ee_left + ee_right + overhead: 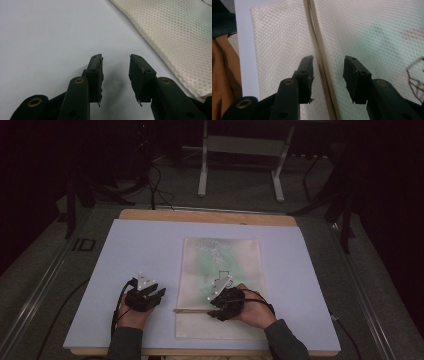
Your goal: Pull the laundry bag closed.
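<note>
A: Item one, right gripper (pixel 328 76): jaws wide apart, nothing held. The zip strip (pixel 318 57) of the mesh bag (pixel 222 270) runs between them, lengthwise along the gripper's line, no pad touching it.

B: Item two, left gripper (pixel 115 75)?

A: Jaws apart, empty, over bare white sheet (pixel 145 250); the bag's edge lies just beside it, towards the right hand. The right gripper is nearer the strip.

B: Farther off?

A: Green contents (pixel 217 257) inside the bag, blurred by mesh; unidentifiable. Dark squiggle (pixel 415 77) cut off at the frame edge.
</note>
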A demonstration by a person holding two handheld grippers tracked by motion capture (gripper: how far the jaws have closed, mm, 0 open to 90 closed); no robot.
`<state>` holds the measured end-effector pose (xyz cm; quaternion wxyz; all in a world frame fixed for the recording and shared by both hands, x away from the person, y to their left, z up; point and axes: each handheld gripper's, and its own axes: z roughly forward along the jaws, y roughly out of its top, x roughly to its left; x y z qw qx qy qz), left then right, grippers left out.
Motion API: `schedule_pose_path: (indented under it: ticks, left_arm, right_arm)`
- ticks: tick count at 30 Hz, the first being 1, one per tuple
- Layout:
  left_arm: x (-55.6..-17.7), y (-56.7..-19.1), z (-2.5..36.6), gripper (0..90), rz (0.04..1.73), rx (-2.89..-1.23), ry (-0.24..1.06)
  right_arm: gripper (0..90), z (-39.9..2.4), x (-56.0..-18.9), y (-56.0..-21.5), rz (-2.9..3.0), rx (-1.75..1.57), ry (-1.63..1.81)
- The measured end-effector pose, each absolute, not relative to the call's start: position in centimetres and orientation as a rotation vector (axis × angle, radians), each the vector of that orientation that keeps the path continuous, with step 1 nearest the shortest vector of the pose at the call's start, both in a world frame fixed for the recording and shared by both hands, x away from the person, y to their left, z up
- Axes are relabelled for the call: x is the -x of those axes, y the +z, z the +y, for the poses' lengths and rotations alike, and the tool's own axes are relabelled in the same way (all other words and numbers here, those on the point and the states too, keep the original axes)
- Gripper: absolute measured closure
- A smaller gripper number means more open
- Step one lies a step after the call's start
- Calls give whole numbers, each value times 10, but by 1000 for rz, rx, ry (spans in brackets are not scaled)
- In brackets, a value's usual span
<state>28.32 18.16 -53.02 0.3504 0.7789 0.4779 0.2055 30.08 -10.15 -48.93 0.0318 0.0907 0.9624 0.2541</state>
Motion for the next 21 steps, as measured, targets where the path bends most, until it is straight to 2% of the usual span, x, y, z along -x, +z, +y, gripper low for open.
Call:
schedule_pose_path:
  ticks: [21]
  left_arm:
    - [-283, -530, 182, 618, 1233, -2018, 530]
  right_arm:
    - [656, -45, -302, -499, 3017, -163, 819]
